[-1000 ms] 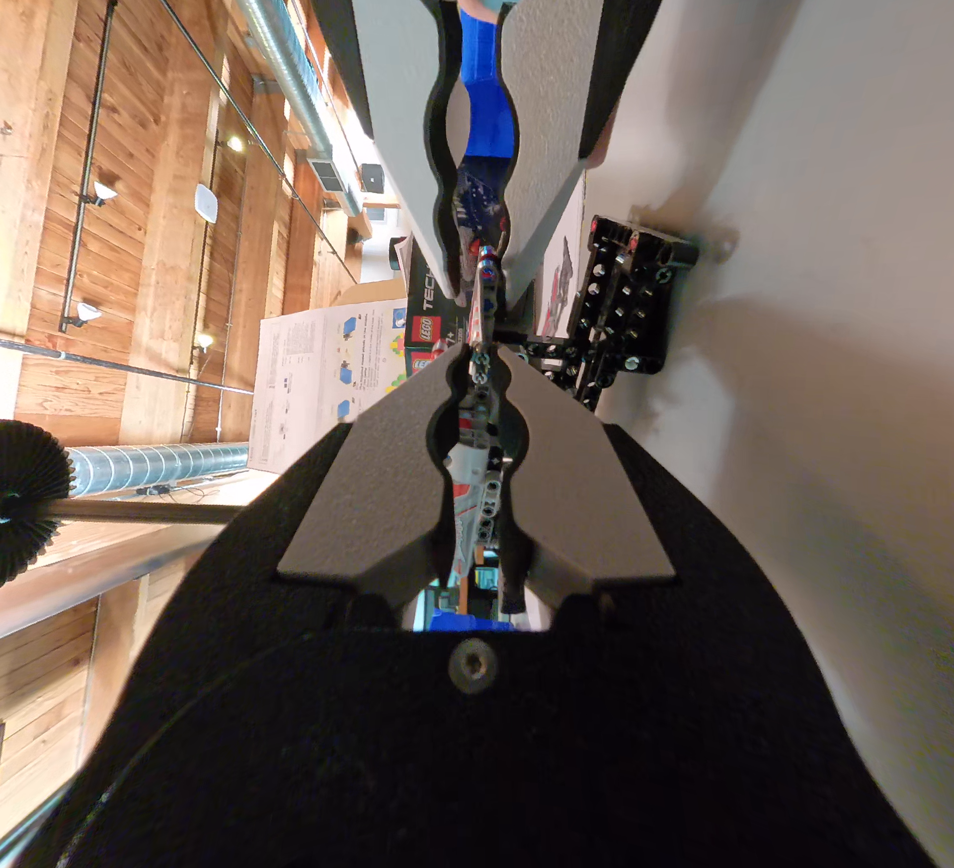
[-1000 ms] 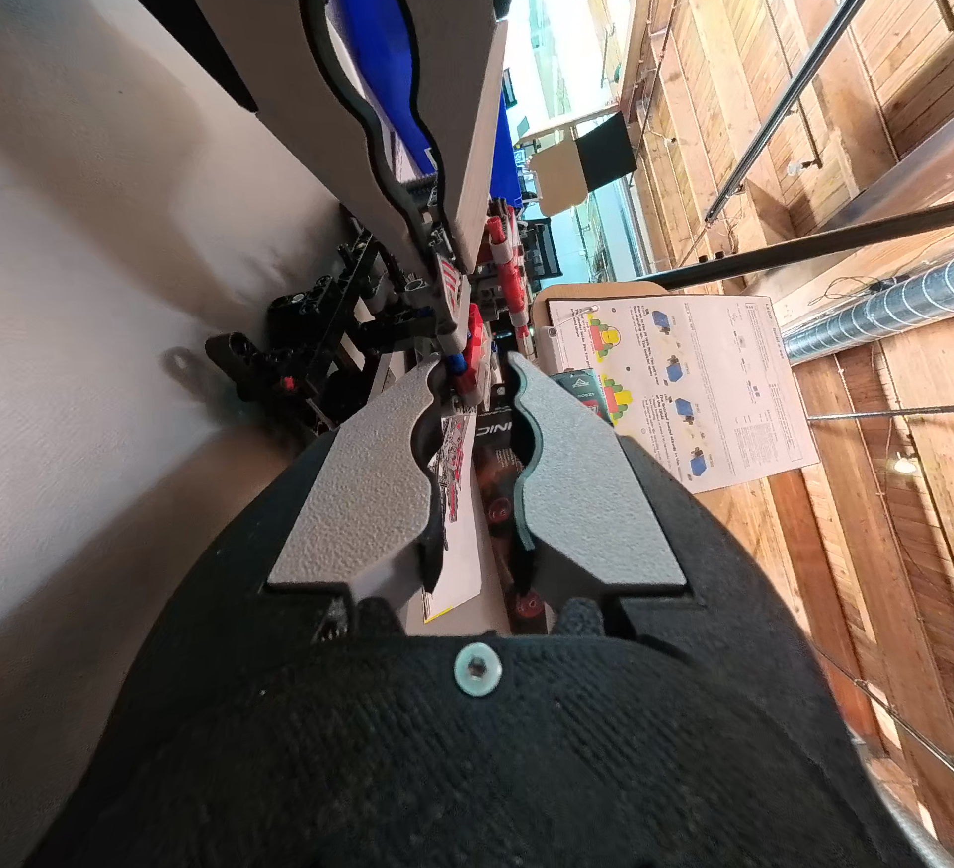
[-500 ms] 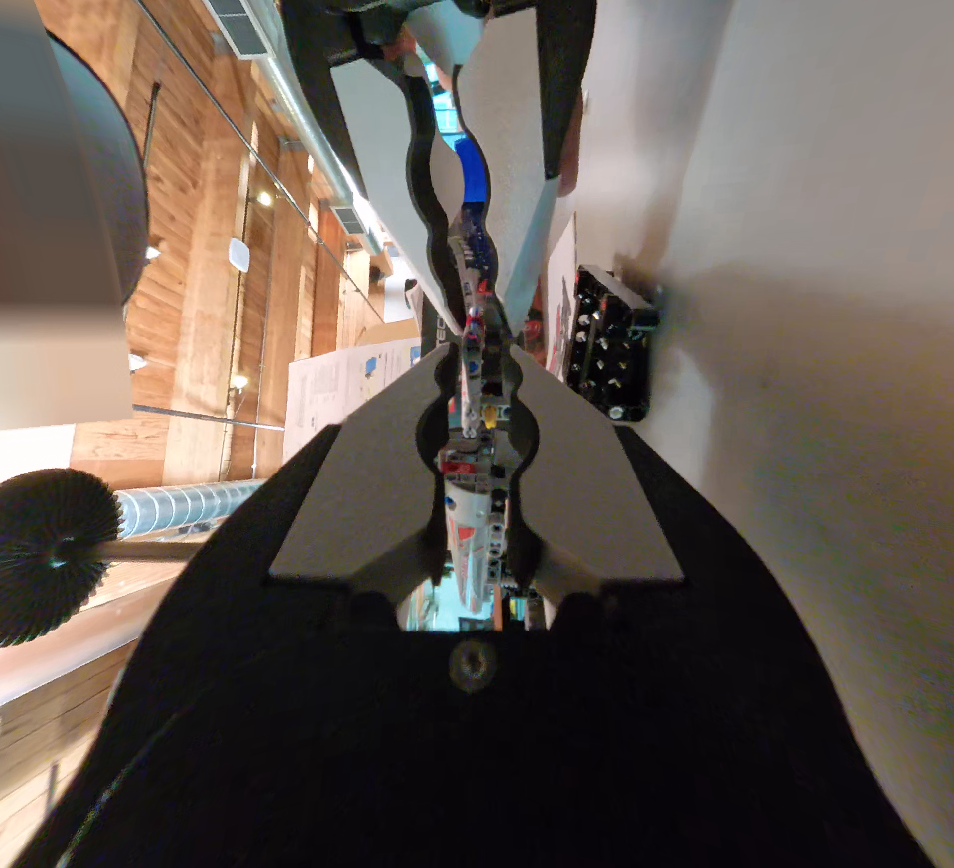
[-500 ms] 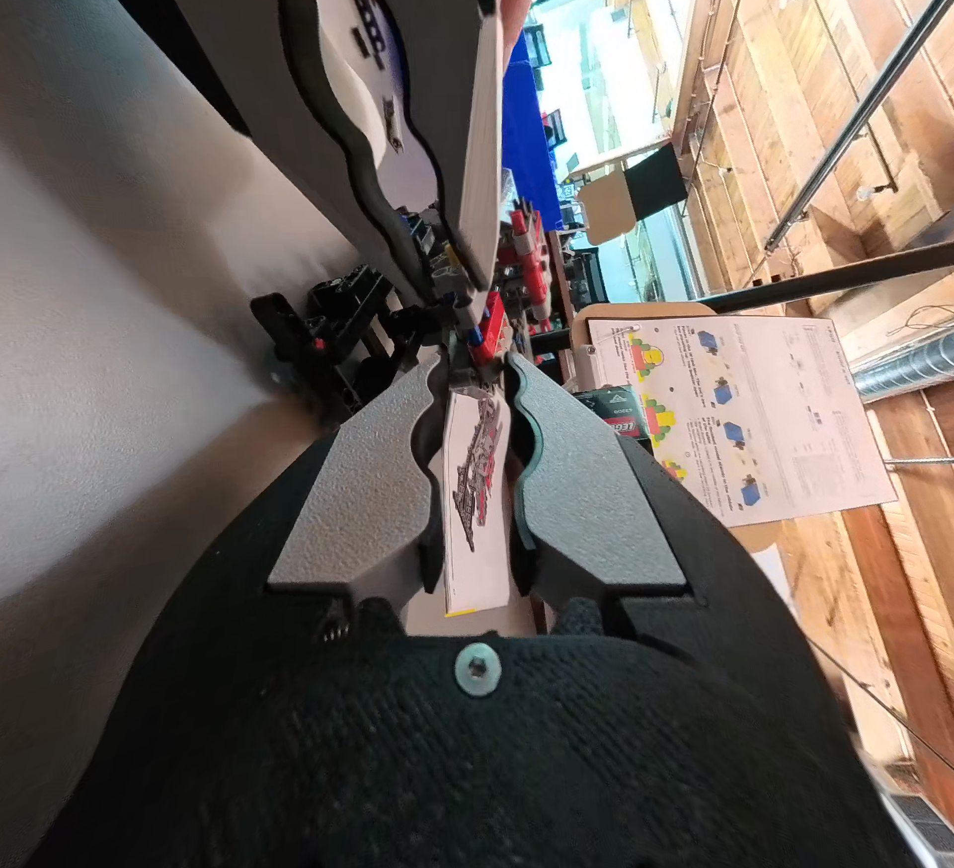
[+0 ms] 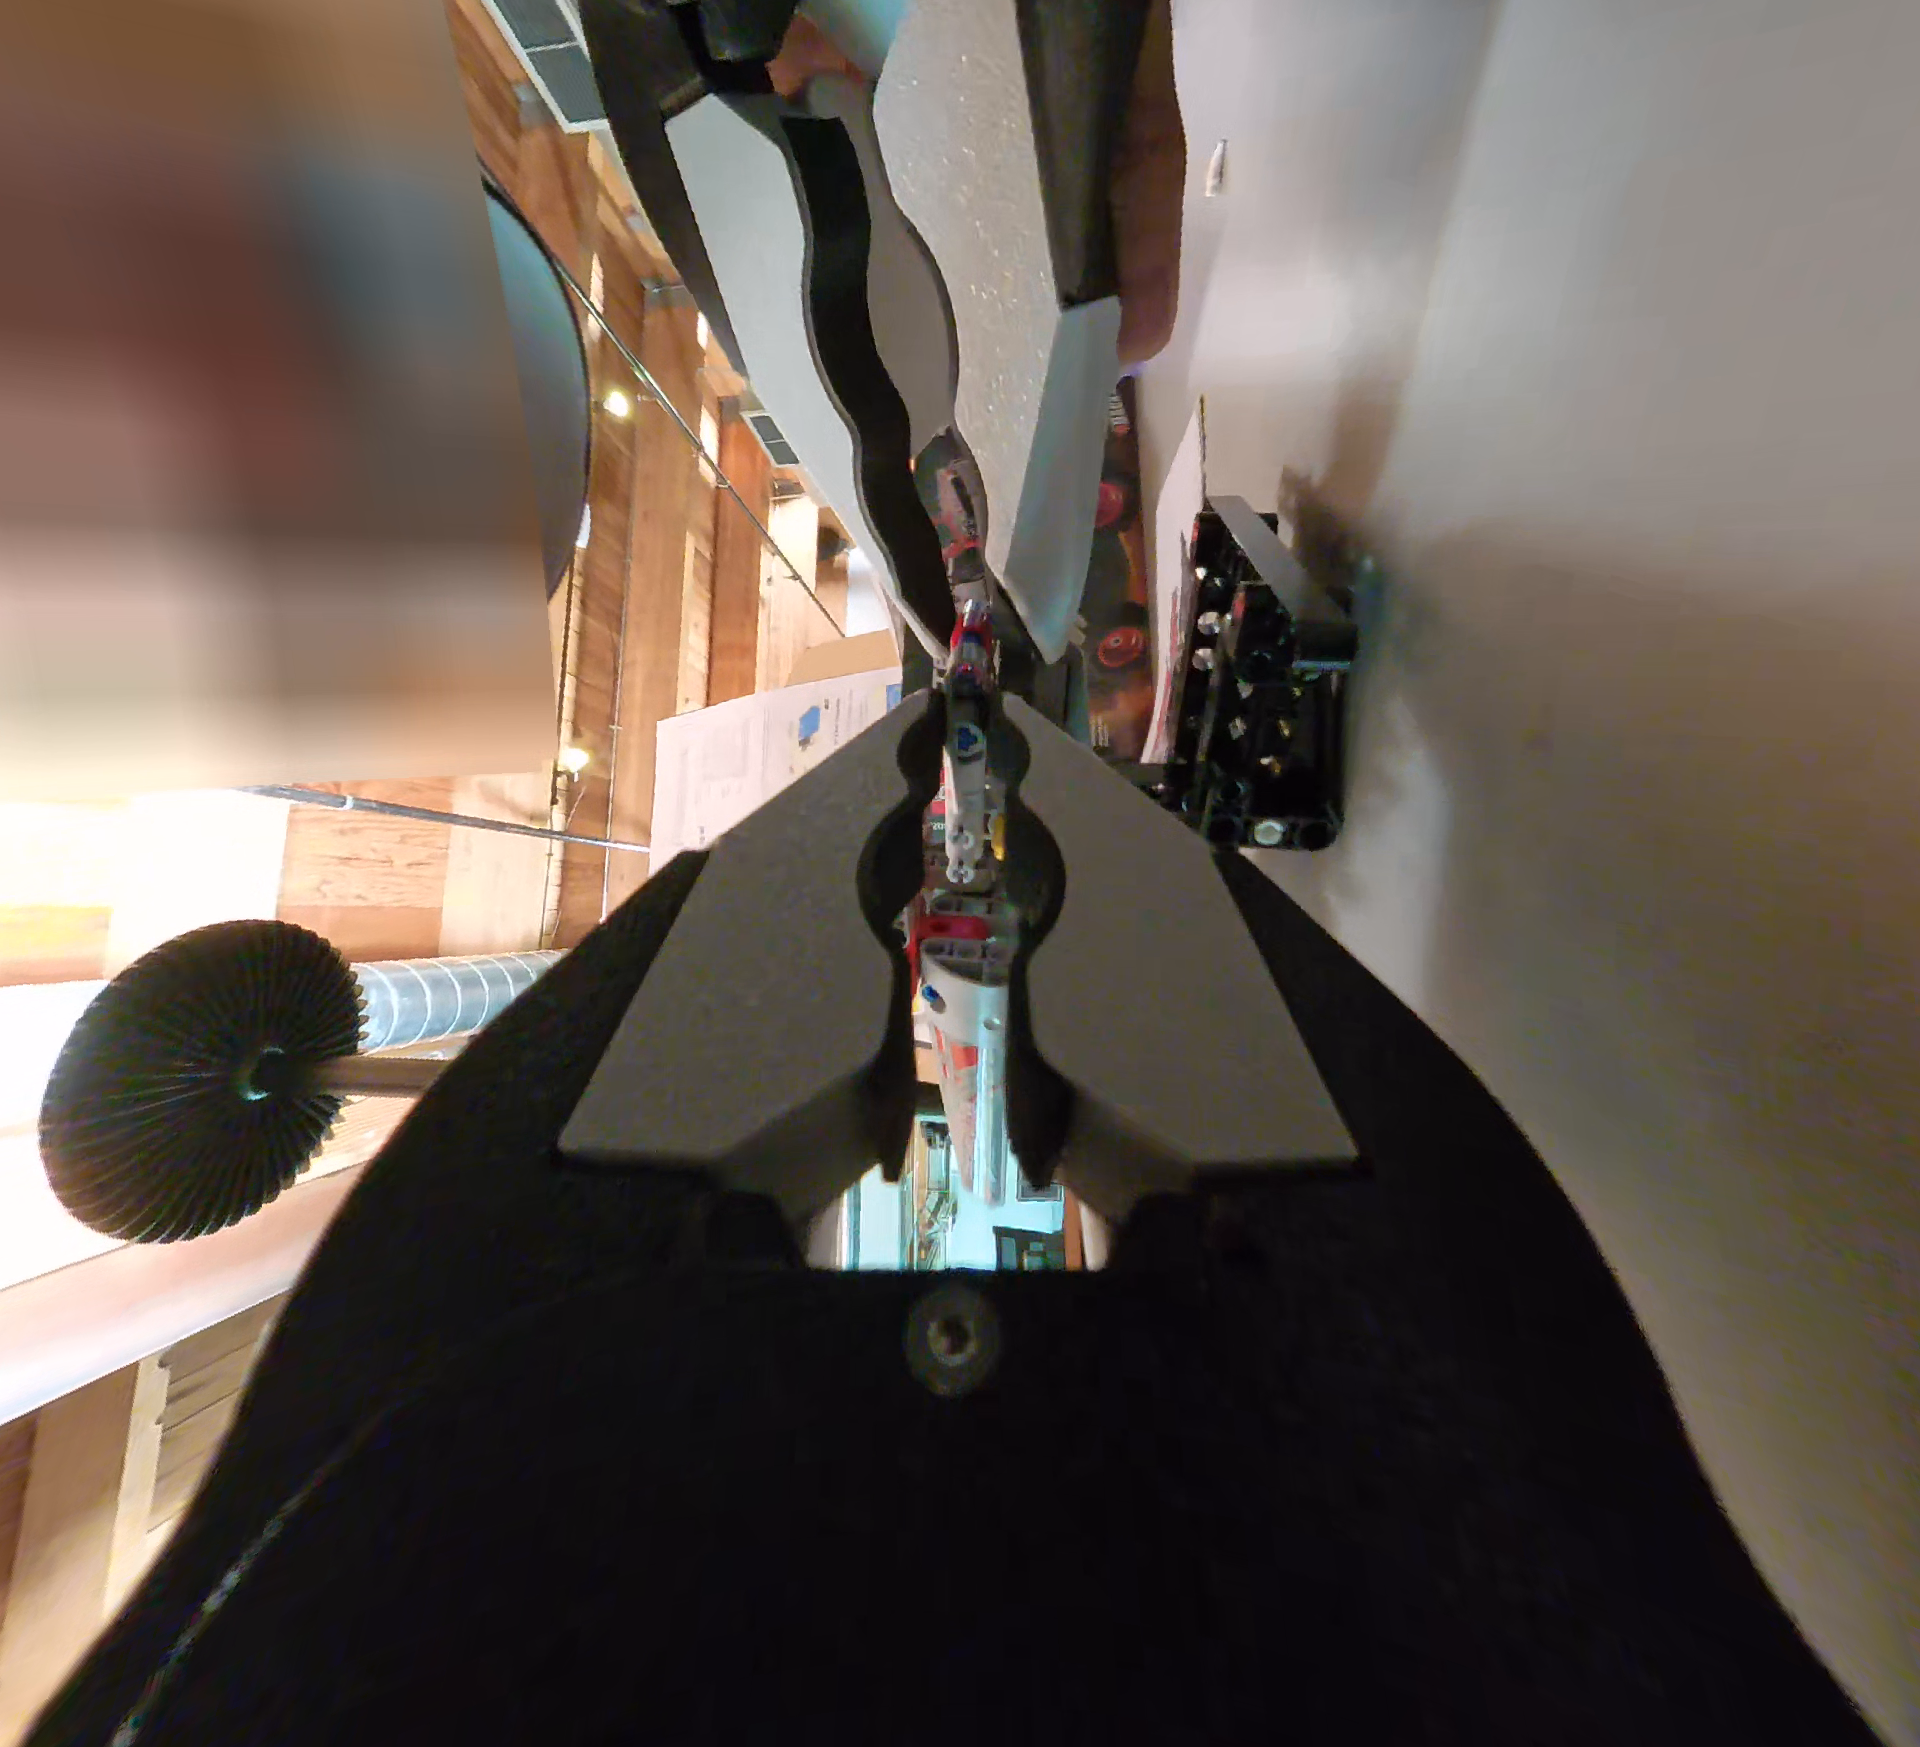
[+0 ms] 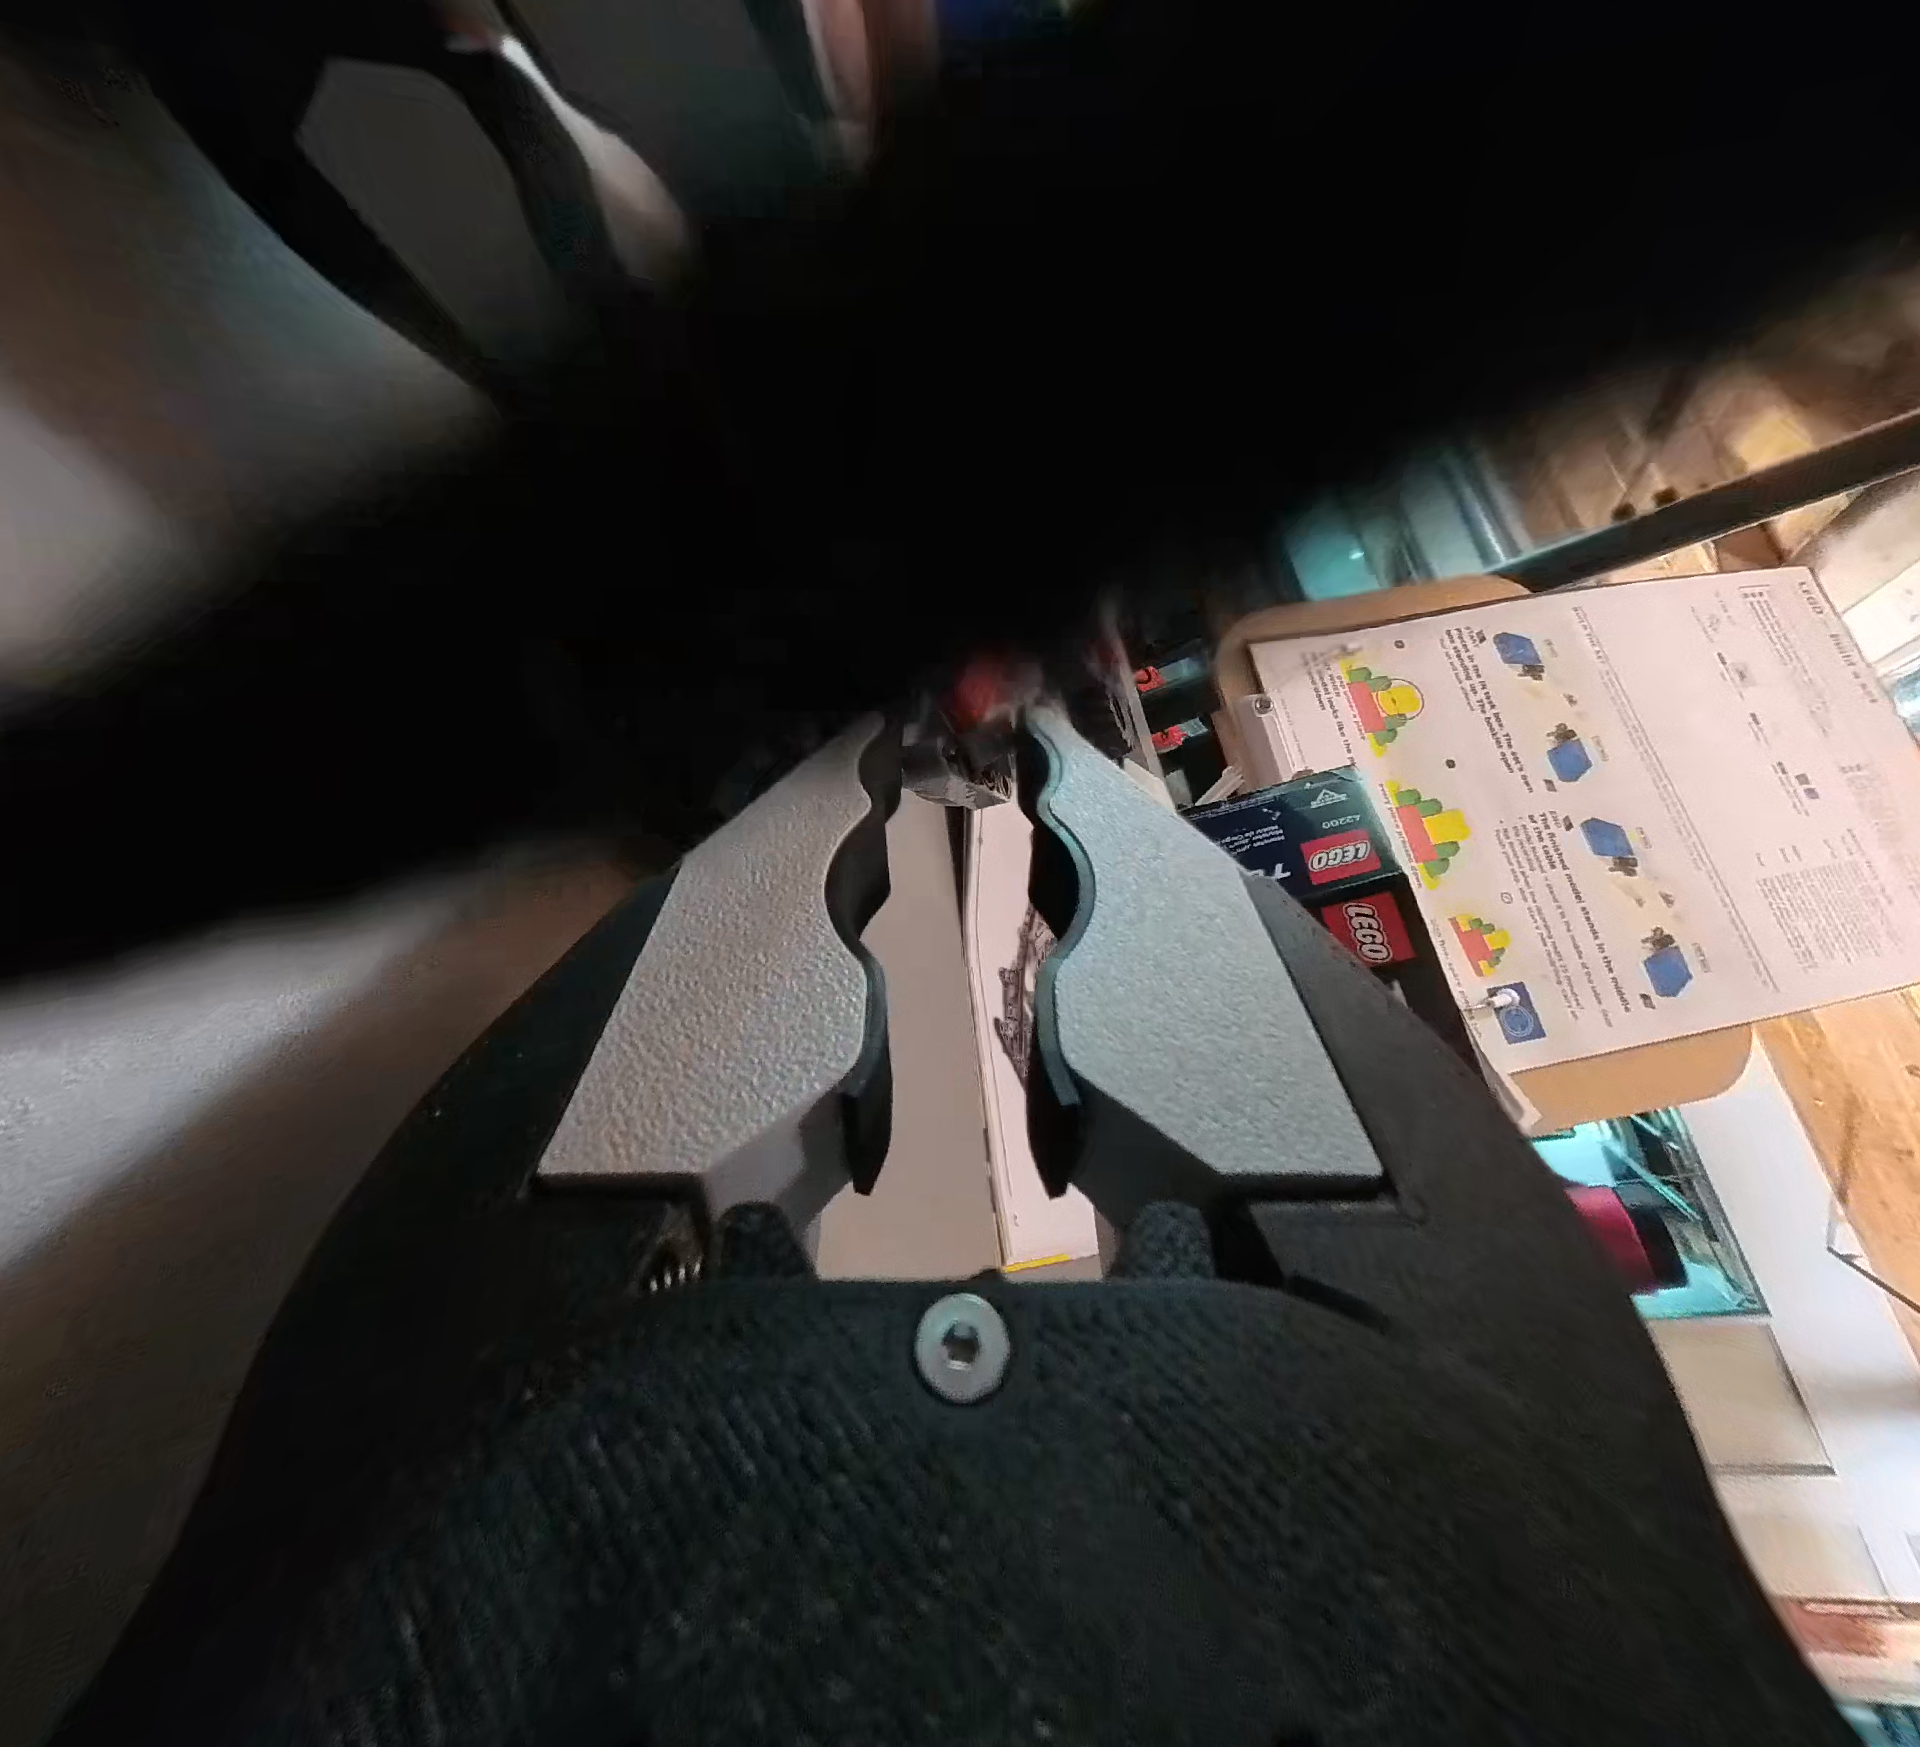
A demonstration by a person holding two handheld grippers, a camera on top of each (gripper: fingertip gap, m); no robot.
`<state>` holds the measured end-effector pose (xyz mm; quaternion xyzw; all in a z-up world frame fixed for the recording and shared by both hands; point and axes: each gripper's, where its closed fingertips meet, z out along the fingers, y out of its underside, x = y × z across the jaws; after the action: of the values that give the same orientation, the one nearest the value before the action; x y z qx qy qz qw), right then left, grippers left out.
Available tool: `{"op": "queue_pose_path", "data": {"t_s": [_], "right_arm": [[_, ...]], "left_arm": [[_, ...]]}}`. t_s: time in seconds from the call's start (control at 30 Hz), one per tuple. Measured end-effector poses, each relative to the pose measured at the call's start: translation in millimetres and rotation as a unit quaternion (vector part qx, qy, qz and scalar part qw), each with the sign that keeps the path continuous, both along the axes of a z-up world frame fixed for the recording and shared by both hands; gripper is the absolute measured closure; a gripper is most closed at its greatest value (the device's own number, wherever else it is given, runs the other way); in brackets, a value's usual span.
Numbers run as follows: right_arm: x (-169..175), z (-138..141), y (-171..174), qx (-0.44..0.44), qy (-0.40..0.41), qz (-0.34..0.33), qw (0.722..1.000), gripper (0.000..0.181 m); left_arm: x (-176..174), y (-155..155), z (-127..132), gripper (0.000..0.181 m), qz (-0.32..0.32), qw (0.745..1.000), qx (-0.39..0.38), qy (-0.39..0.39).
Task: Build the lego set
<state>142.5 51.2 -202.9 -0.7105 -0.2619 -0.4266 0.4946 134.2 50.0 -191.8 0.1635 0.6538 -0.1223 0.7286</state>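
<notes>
Judging by the white-and-red model (image 5: 966,866) gripped between the left gripper (image 5: 968,721) fingers at frame centre, assembly is partly done; the black subassembly (image 5: 1262,689) at right remains unattached. Right gripper (image 6: 961,741) grip cannot be told.

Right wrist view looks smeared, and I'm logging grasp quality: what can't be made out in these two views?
- Right wrist view: motion blur and a dark mass hide what the right gripper pinches.
- Left wrist view: the fingers cover most of the lego assembly.
- Left wrist view: the black lego frame is edge-on, its shape unclear.
</notes>
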Motion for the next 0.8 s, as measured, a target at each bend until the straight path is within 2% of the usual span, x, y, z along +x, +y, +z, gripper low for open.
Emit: {"op": "queue_pose_path", "data": {"t_s": [0.8], "right_arm": [[1.7, 1.5, 3.5, 0.000, -0.005, -0.001, 1.000, 0.160]], "left_arm": [[6.2, 1.0, 6.2, 0.176, -0.001, 1.000, -0.007, -0.013]]}}
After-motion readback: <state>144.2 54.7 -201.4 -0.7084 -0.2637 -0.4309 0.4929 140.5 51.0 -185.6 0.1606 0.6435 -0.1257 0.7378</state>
